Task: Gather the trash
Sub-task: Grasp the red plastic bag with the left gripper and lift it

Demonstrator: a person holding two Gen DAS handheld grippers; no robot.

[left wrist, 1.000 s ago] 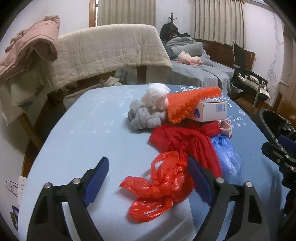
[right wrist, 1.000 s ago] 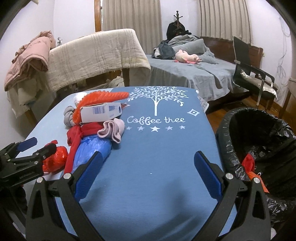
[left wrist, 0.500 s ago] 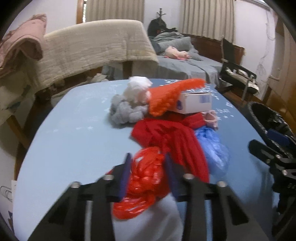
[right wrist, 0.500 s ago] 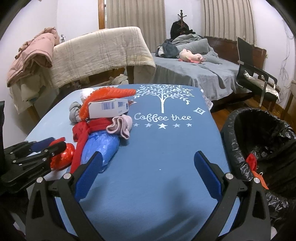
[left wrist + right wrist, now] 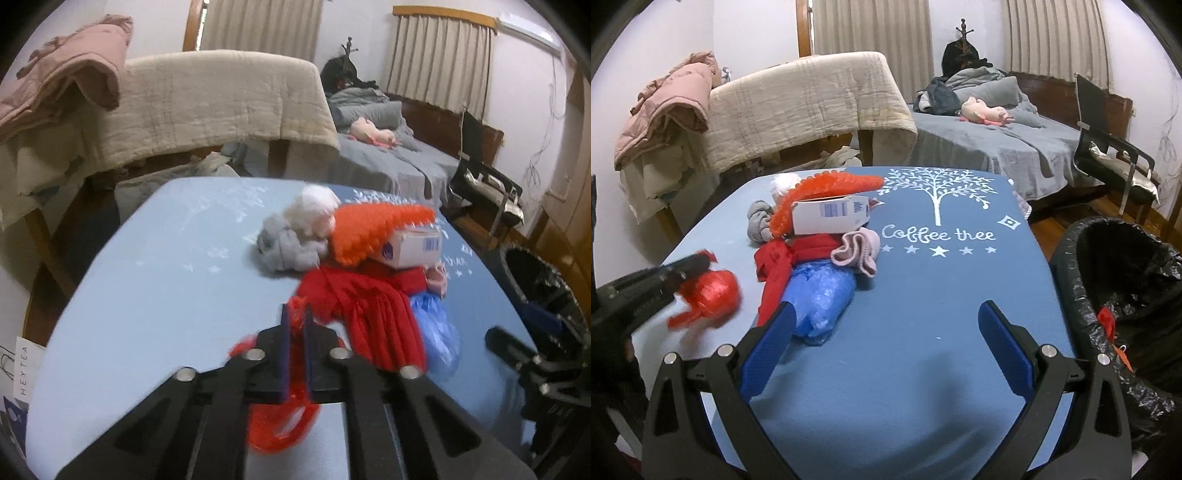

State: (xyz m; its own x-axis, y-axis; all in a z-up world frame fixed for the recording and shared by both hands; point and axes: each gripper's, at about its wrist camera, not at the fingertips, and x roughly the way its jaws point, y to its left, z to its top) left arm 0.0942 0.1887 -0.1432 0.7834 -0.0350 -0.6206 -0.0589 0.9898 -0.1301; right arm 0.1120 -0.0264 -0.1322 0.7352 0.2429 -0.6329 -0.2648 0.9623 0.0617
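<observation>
The left gripper (image 5: 295, 325), its fingers clamped on the blurred red plastic bag (image 5: 713, 291), hides the bag's middle, while the right gripper's (image 5: 886, 321) fingers stand apart over the table (image 5: 923, 332).

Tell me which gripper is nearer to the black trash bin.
Right. The right gripper hangs open over the tablecloth beside the black trash bin; the left gripper grips a red bag at the far side.

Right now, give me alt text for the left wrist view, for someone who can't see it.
The left tongs are shut on a crumpled red plastic bag over a blue table. Beyond lie a red cloth, a blue bag and a small carton.
</observation>
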